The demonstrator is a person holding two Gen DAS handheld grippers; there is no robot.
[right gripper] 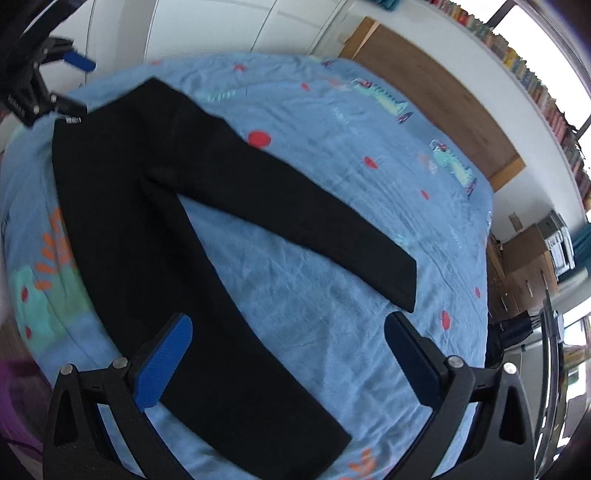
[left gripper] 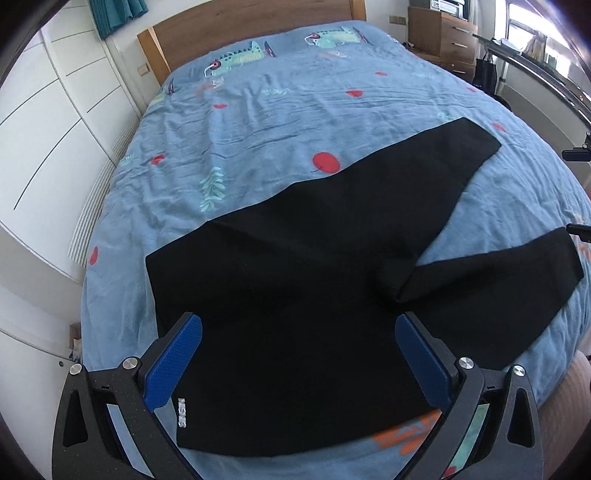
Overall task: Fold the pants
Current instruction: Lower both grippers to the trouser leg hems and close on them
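Black pants (left gripper: pixel 303 280) lie spread flat on a blue patterned bedspread (left gripper: pixel 258 122), legs apart in a V. My left gripper (left gripper: pixel 297 354) hovers open over the waist end, near a small white label (left gripper: pixel 181 411). In the right wrist view the pants (right gripper: pixel 147 206) stretch from the waistband at upper left down to two leg ends. My right gripper (right gripper: pixel 286 354) is open above the near leg's cuff end, nothing between its blue pads (right gripper: pixel 162 365). The left gripper (right gripper: pixel 55 74) shows at the top left by the waistband.
A wooden headboard (left gripper: pixel 251 29) stands at the far end of the bed. White wardrobe doors (left gripper: pixel 44 110) run along the left. A wooden dresser (left gripper: pixel 443 37) and a window are at the far right. The bed's near edge (right gripper: pixel 37 280) drops off at lower left.
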